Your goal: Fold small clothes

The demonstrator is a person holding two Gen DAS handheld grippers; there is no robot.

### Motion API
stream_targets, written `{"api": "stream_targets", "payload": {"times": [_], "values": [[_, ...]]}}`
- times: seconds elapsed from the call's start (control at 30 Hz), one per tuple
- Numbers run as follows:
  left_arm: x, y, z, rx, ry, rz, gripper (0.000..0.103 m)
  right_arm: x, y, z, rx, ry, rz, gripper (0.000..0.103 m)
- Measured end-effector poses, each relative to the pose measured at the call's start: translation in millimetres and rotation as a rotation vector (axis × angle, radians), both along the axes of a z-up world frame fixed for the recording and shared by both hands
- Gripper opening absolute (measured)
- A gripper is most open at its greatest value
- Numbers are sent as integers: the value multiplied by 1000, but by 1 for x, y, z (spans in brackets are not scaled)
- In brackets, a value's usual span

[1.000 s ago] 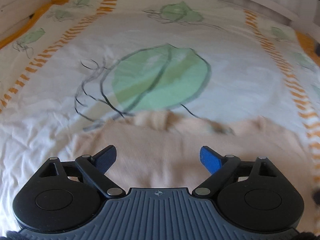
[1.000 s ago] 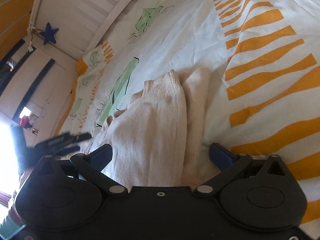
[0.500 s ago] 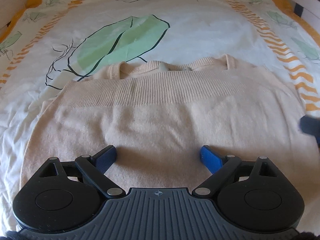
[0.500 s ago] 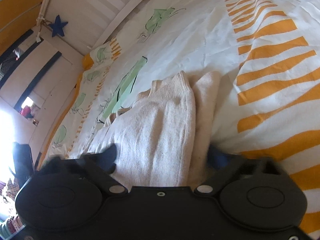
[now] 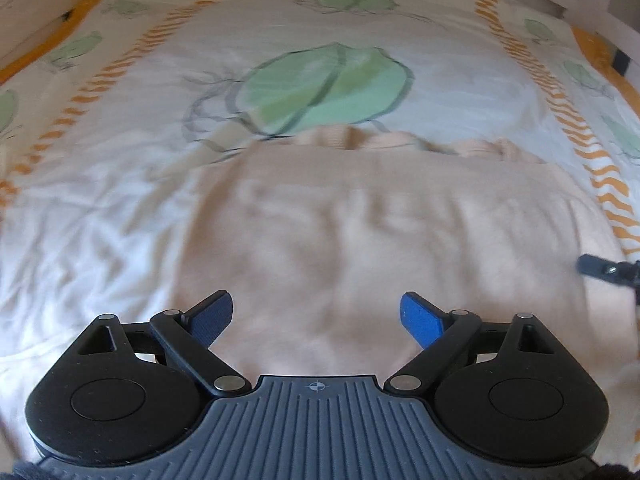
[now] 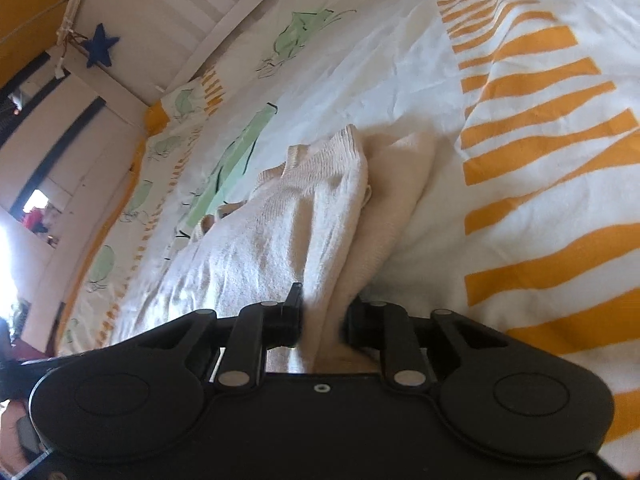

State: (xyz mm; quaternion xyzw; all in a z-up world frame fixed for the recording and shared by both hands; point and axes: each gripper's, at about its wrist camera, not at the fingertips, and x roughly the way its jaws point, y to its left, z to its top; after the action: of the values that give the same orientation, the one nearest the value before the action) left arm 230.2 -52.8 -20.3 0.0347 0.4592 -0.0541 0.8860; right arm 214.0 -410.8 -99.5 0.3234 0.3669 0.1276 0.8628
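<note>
While the peach knitted sweater (image 5: 360,240) is lying flat on the leaf-printed bed cover (image 5: 120,208), the right claw (image 6: 322,320) is just closing, clenching its folded side edge. The left claw (image 5: 316,316) is hovering released over the hem, likely needing to pinch it next.

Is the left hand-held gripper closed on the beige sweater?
No, the left hand-held gripper has its blue pads wide apart above the beige sweater.

Soft matt knit sweater (image 5: 360,240); smooth creased cotton bedsheet (image 5: 100,220).
</note>
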Motion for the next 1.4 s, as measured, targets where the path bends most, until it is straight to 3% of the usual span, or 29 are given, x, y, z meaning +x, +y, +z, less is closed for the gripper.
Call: {"api": "stream_targets", "payload": {"times": [0.33, 0.6, 0.73, 0.93, 1.17, 1.3, 1.4], "values": [[6, 73, 16, -61, 11, 66, 92, 5, 38, 58, -121, 23, -37, 27], [1, 118, 14, -114, -11, 71, 92, 36, 121, 112, -226, -19, 50, 27], [-2, 143, 12, -136, -13, 91, 92, 51, 173, 111, -255, -10, 109, 26], [-5, 173, 4, -171, 2, 124, 92, 71, 244, 87, -293, 48, 195, 25], [-2, 190, -4, -188, 21, 132, 92, 71, 303, 71, -485, 64, 259, 26], [1, 194, -8, -198, 32, 132, 92, 70, 322, 64, -542, 65, 293, 37], [2, 195, -10, -204, 41, 128, 92, 67, 324, 66, -475, 18, 322, 52]]}}
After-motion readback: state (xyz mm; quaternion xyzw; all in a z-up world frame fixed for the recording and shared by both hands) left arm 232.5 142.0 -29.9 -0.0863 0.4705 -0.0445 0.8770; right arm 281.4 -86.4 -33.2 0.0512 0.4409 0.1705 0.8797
